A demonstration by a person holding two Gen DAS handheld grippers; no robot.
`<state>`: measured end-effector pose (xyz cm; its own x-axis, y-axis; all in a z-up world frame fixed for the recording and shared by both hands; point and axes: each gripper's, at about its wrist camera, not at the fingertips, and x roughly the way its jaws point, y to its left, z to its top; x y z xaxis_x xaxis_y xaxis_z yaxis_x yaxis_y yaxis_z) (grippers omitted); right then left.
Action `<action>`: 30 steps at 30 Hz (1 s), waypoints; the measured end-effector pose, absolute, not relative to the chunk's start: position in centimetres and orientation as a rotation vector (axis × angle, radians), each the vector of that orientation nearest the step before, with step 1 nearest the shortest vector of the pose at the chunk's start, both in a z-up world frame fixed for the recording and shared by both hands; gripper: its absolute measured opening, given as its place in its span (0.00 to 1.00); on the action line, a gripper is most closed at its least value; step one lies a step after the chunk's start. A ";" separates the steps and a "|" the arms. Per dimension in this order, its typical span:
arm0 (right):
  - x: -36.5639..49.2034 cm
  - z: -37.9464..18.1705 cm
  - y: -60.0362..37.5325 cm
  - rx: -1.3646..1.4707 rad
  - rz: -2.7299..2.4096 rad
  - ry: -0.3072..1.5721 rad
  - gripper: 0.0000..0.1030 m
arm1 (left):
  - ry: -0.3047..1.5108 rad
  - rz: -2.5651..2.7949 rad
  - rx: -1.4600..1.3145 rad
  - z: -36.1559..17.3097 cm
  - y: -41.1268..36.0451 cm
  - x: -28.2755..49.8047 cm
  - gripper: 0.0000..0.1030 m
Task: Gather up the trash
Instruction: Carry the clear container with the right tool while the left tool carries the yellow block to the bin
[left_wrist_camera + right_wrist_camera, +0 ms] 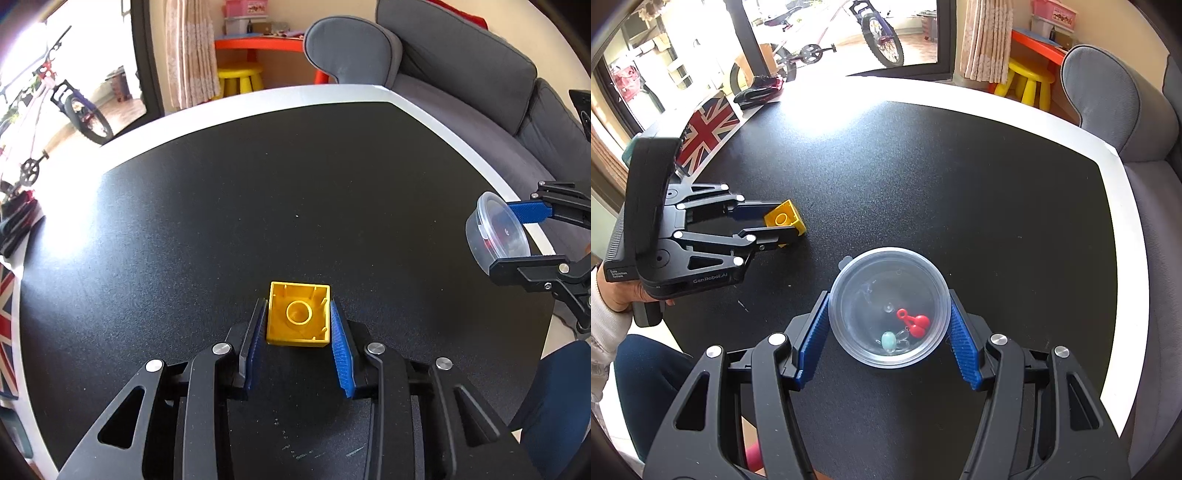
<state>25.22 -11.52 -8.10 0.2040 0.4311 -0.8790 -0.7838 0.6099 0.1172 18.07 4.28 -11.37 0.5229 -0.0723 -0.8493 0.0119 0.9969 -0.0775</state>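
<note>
Counter [221,221]: matt black, finely grained surface. Yellow block [298,314]: glossy moulded plastic. Container [889,307]: clear smooth plastic. Sofa [480,85]: grey woven cloth.

The brand "GenRobot.AI" is printed in pale letters on the black body of the left gripper [777,225], as seen in the right wrist view. A small white label reading "Data Acquisition System", only partly legible, is carried on the black handle block [622,273] held beneath it. No other legible text is shown in either view.
</note>
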 end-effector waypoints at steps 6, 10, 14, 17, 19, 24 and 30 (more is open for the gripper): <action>25.1 -8.1 -11.4 -0.389 0.883 1.050 0.58 | 1.018 -0.025 -0.067 -11.0 4.4 17.6 0.31; 24.7 -7.7 -11.5 -0.384 0.882 1.033 0.58 | 0.999 -0.011 -0.074 -9.8 4.2 16.5 0.31; 23.9 -6.9 -11.8 -0.379 0.880 1.007 0.58 | 0.979 0.004 -0.079 -8.3 3.9 15.0 0.31; 22.9 -5.9 -12.1 -0.383 0.878 0.979 0.58 | 0.961 0.013 -0.081 -6.8 3.4 13.4 0.31; 22.3 -5.2 -12.5 -0.384 0.877 0.962 0.58 | 0.952 0.018 -0.082 -6.0 3.0 12.3 0.31; 20.1 -3.3 -13.8 -0.385 0.878 0.917 0.58 | 0.930 0.022 -0.076 -4.3 1.6 9.7 0.31; 16.7 -1.8 -15.7 -0.376 0.897 0.879 0.58 | 0.884 -0.008 -0.090 -2.4 -0.4 6.2 0.31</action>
